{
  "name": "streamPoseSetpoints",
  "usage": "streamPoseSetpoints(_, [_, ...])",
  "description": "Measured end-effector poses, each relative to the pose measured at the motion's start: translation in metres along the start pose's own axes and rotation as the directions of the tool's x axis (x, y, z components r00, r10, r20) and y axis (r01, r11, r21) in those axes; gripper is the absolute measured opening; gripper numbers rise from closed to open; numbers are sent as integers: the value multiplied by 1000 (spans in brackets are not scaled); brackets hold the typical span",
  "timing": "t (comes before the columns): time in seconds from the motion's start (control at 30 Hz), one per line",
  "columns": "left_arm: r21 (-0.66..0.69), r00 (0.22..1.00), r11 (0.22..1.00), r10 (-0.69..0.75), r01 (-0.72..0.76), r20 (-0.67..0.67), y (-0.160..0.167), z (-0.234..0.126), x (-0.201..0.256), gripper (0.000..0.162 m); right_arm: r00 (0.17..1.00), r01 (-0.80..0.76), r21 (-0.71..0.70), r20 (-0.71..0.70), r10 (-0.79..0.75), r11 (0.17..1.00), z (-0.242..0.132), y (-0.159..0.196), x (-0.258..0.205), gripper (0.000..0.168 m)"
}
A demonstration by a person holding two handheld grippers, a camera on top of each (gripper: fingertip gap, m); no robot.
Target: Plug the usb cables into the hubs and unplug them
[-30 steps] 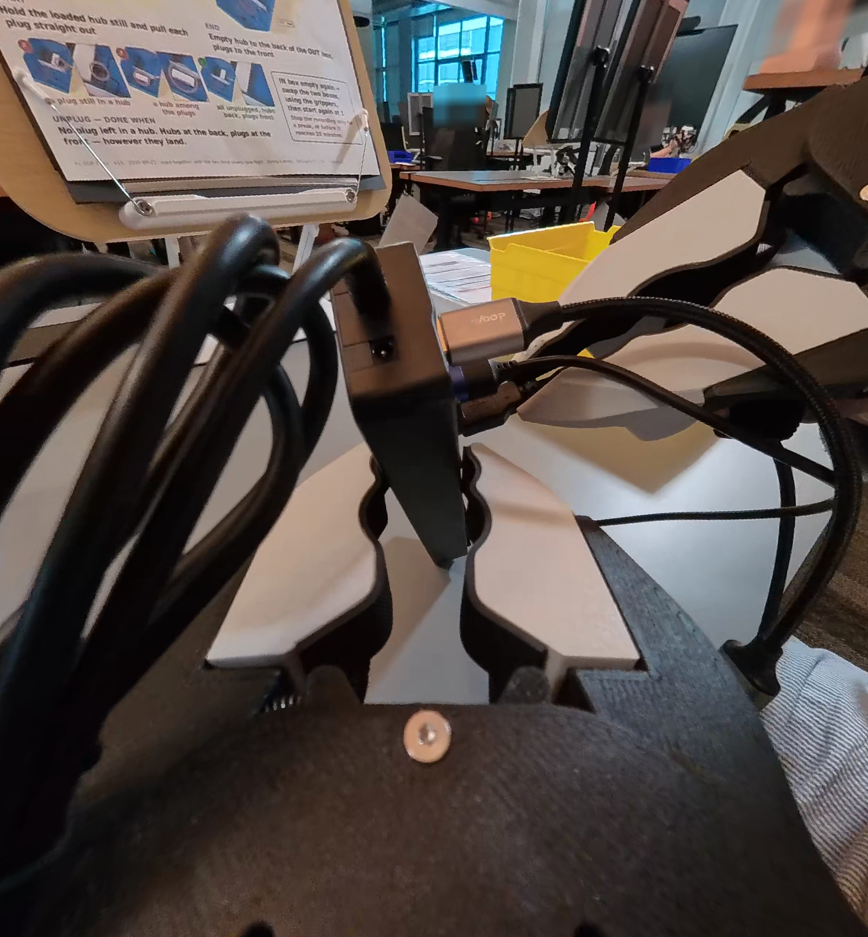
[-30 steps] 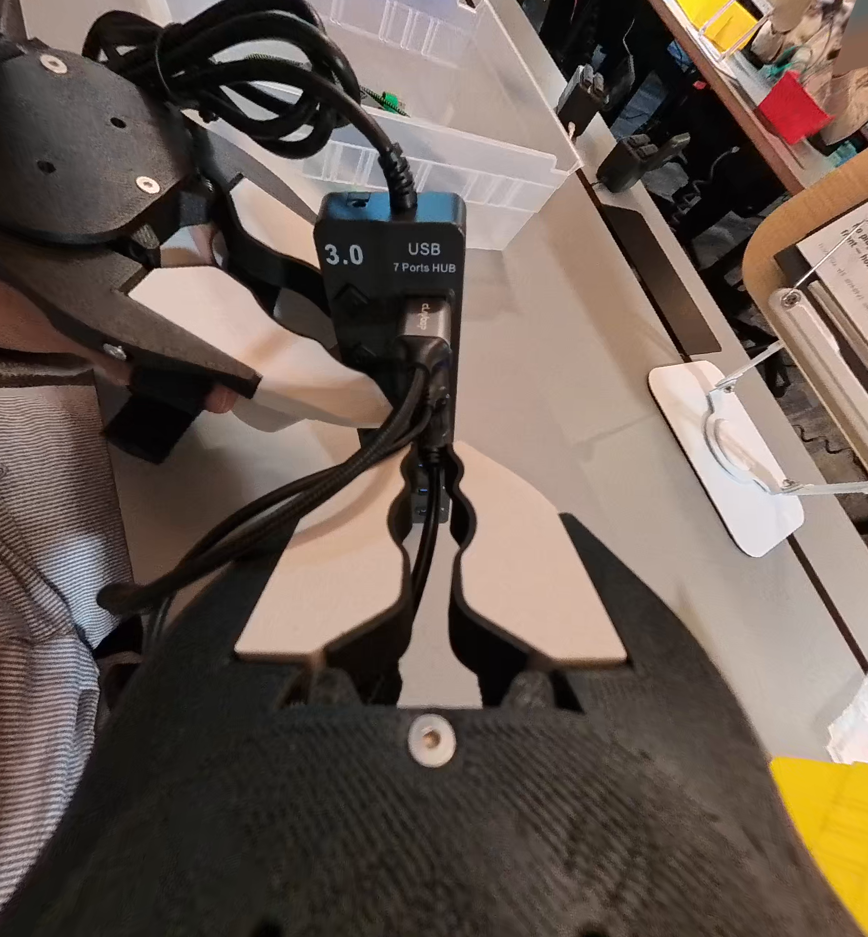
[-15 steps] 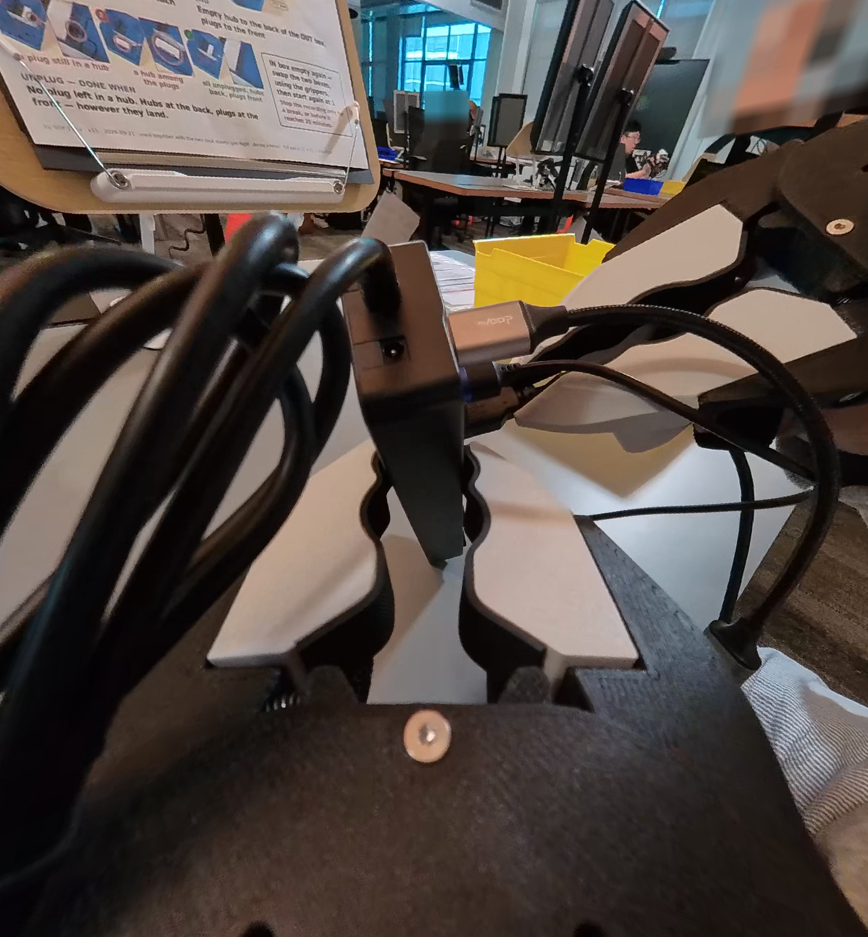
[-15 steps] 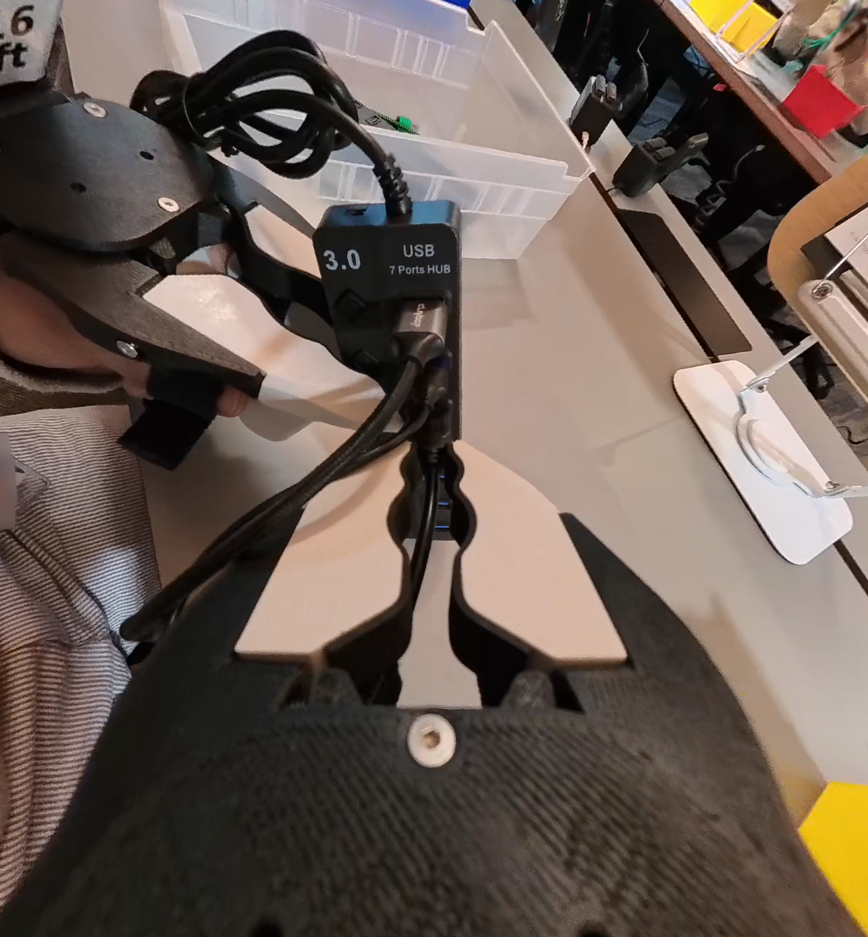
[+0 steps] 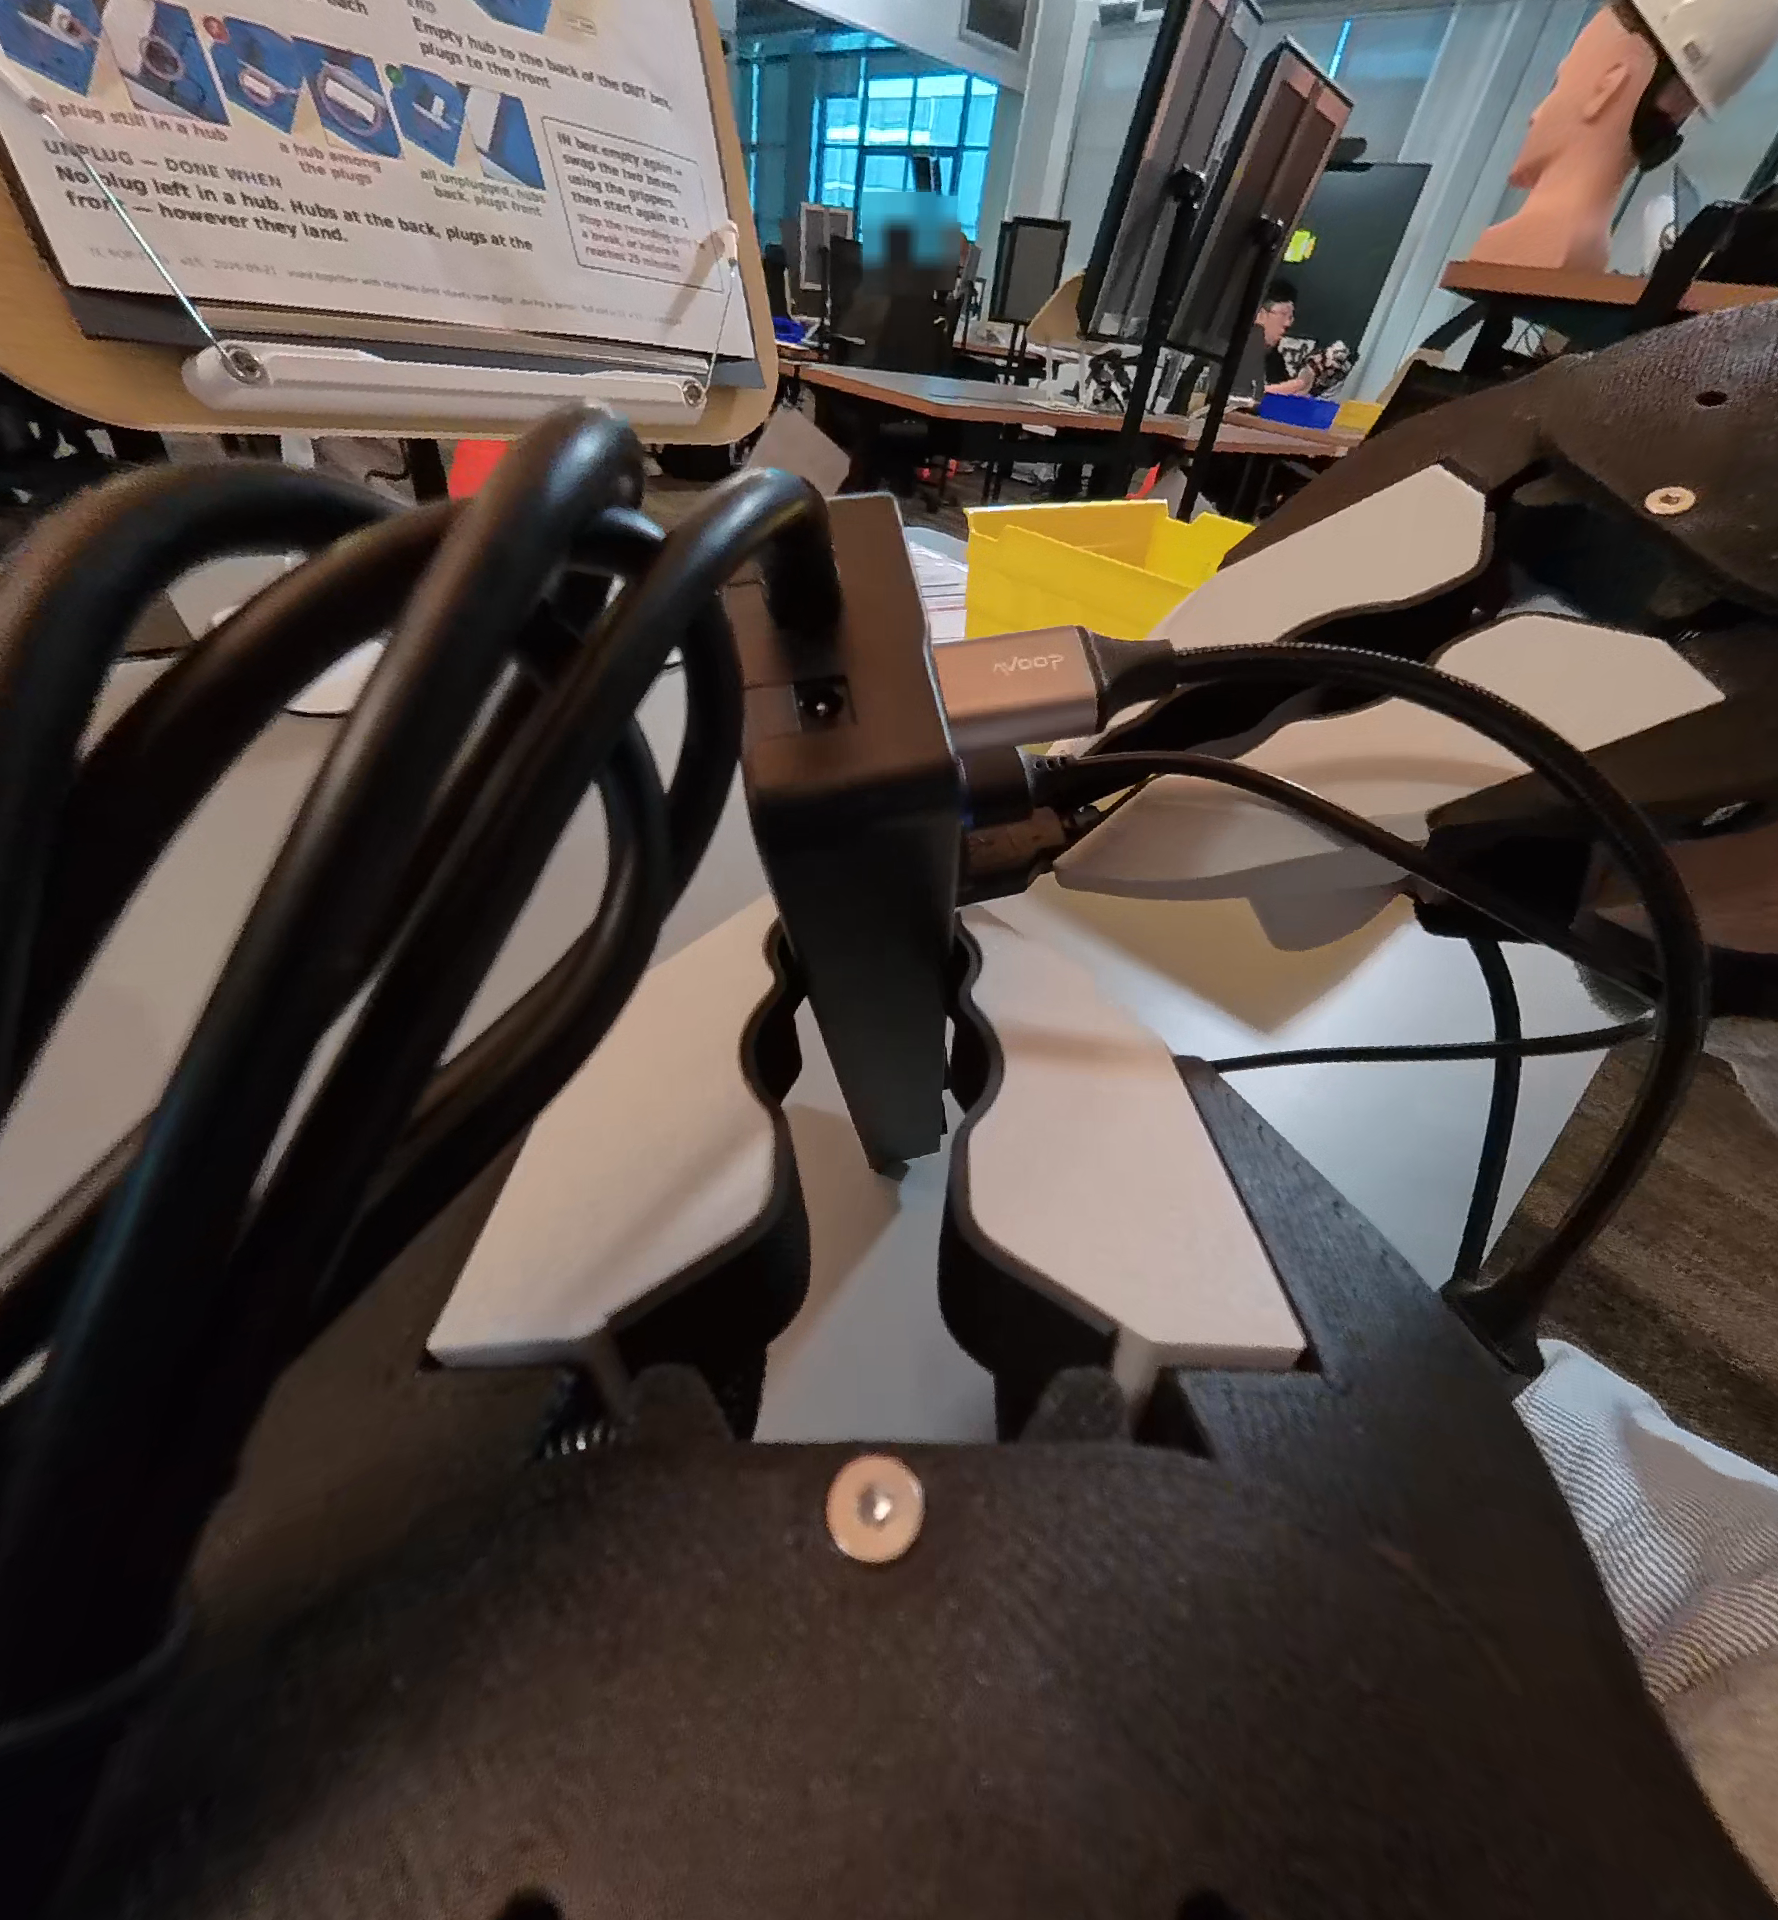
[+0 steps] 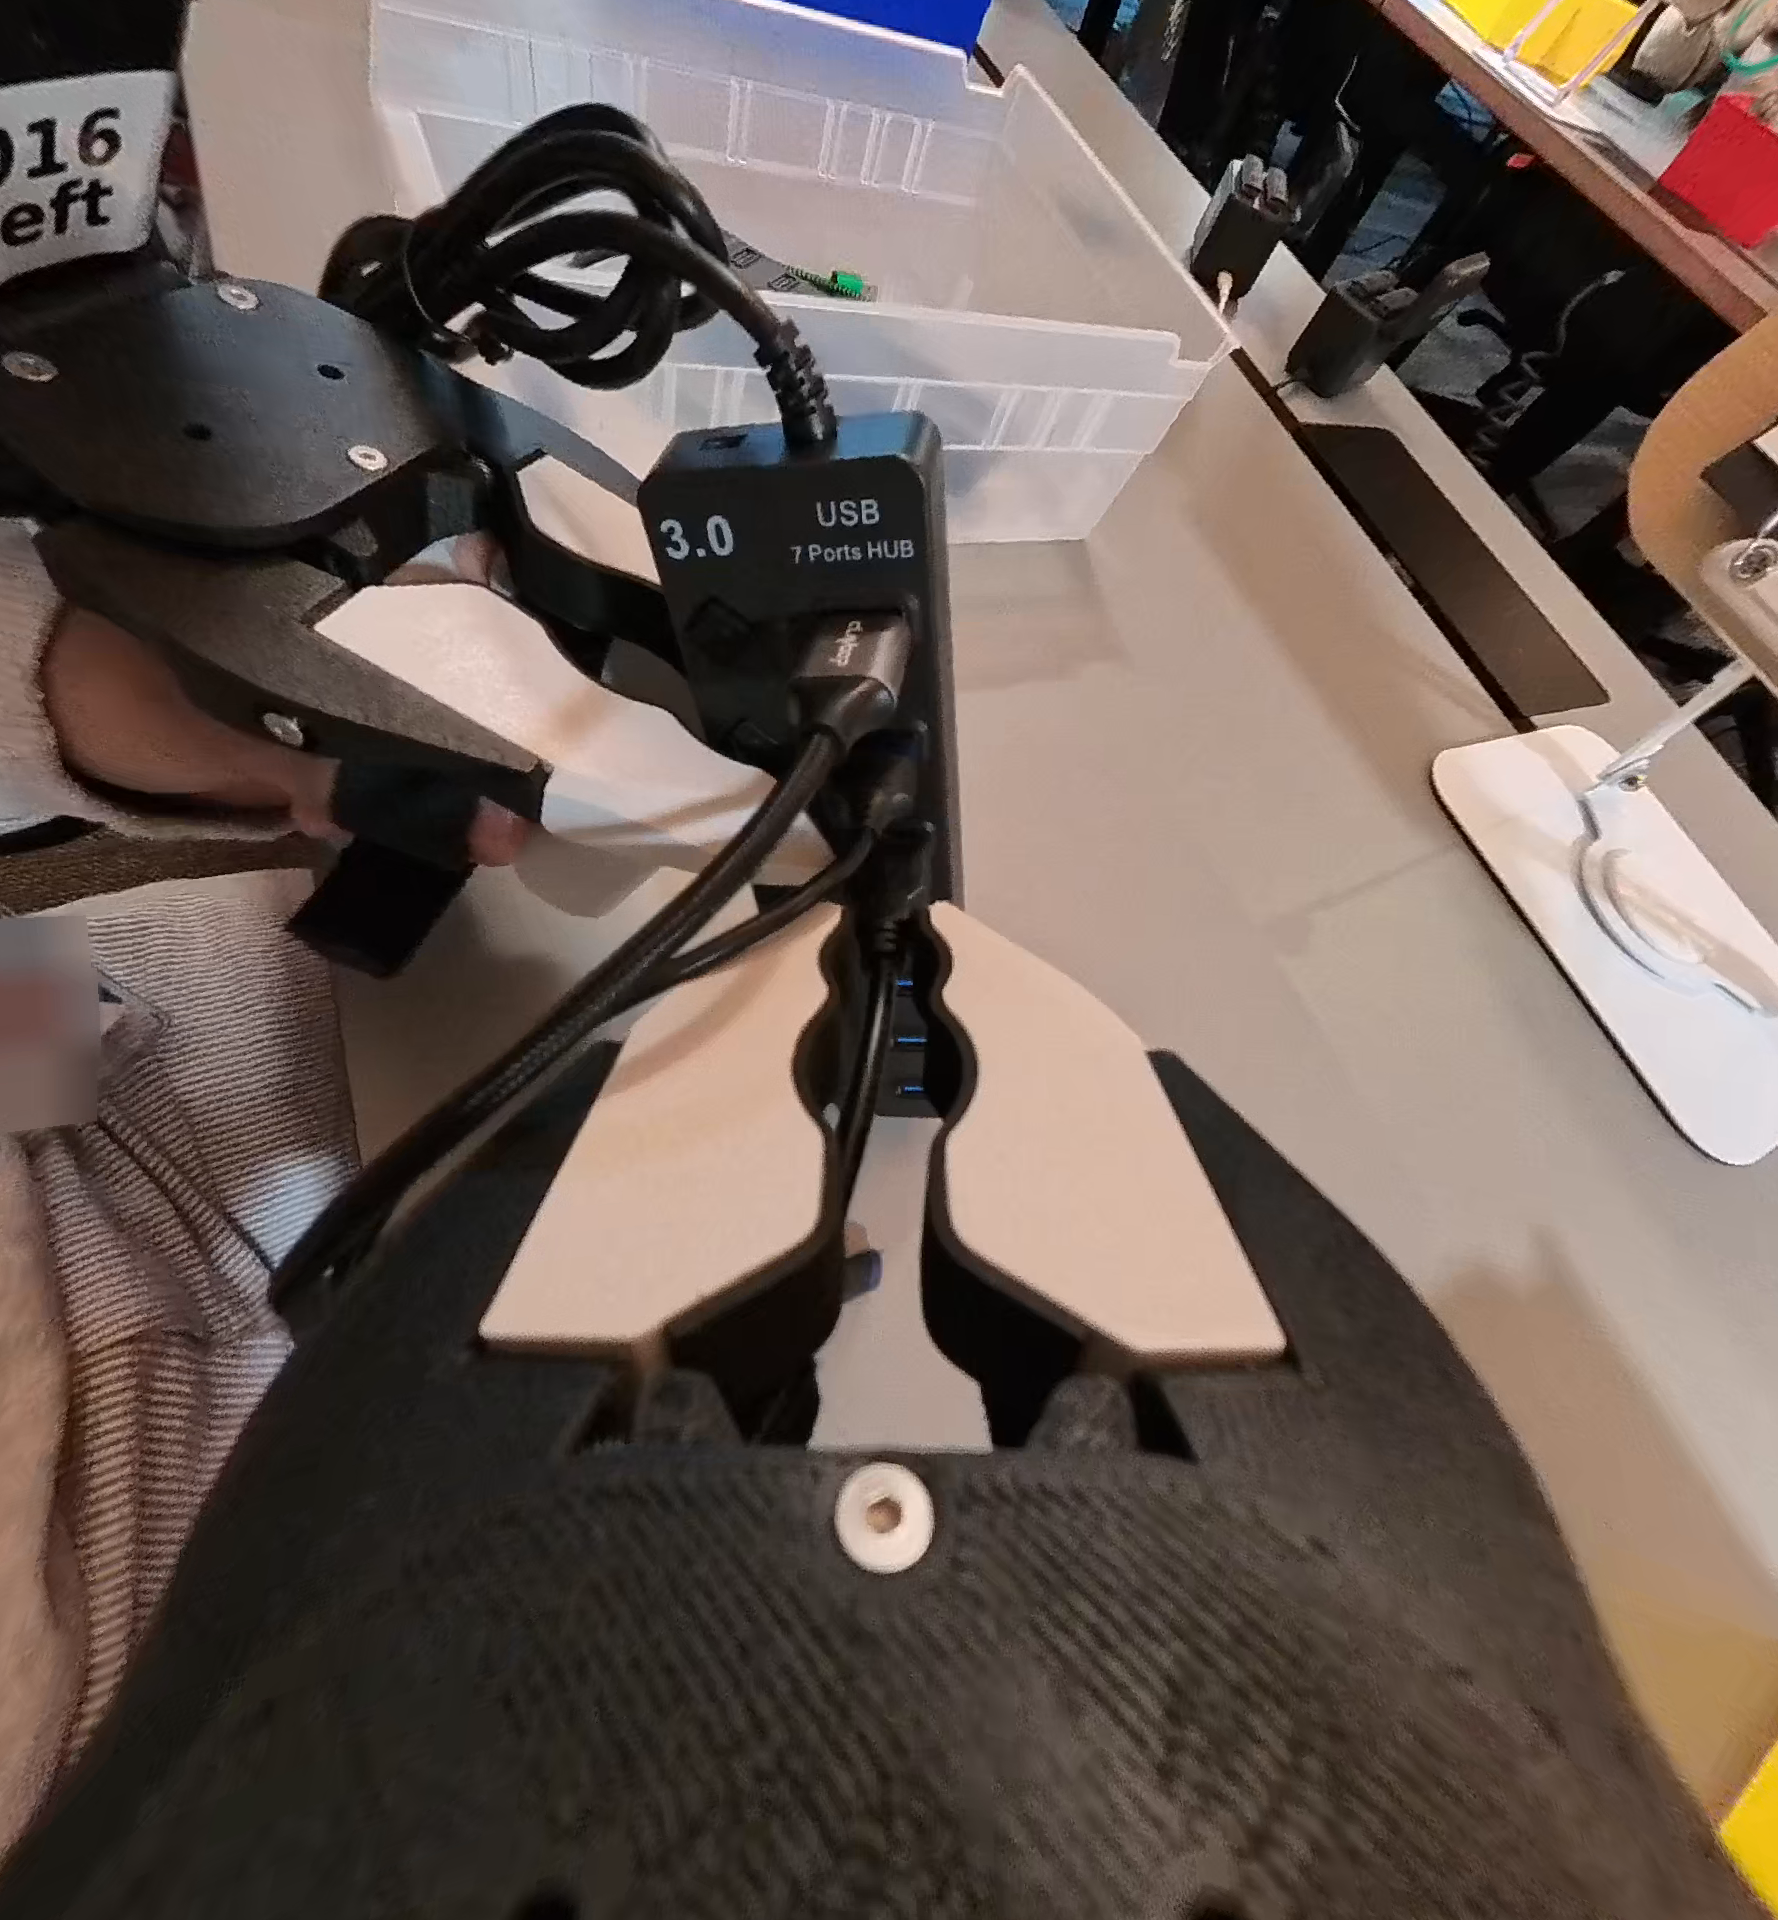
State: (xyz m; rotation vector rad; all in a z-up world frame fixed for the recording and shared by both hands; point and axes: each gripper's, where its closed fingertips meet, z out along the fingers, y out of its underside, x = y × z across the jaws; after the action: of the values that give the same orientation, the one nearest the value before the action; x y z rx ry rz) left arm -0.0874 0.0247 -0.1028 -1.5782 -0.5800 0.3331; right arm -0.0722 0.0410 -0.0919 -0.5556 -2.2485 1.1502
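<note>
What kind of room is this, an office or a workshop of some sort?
Most likely an open-plan lab or workshop office. Long desks with tall monitor stands fill the background, yellow parts bins and a clear sorting tray sit on the table, and an instruction sheet is clipped up beside it.

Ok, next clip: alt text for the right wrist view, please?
The right tongs are shut on a thin black cable plugged into an upright black USB hub, which the left tongs hold from the side above a grey table. A grey plug sits in the hub's top port; a clear plastic bin stands behind.
</note>
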Motion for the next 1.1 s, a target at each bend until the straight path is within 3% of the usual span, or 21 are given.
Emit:
streamPoseSetpoints(0.4, [4,1000,1000,-27,27,1,-2,-2,4,26,1000,-24,-1,-1,24,1000,-1,-2,-3,10])
streamPoseSetpoints(0.7, [1,1000,1000,10,-10,5,-3,-2,2,25,1000,-10,-6,-2,10,1000,-1,-2,-2,10])
streamPoseSetpoints(0.8, [-4,996,996,86,-86,27,-8,-3,-1,25,1000,-23,19,-1,23,1000,0,-5,-3,11])
streamPoseSetpoints(0.9, [16,1000,1000,7,-7,13,-7,-3,-4,24,999,-43,41,13,43,998,2,-5,-4,12])
streamPoseSetpoints(1.1, [38,983,982,-184,183,8,-5,-5,-25,24,982,-182,73,62,177,981,0,-3,8,34])
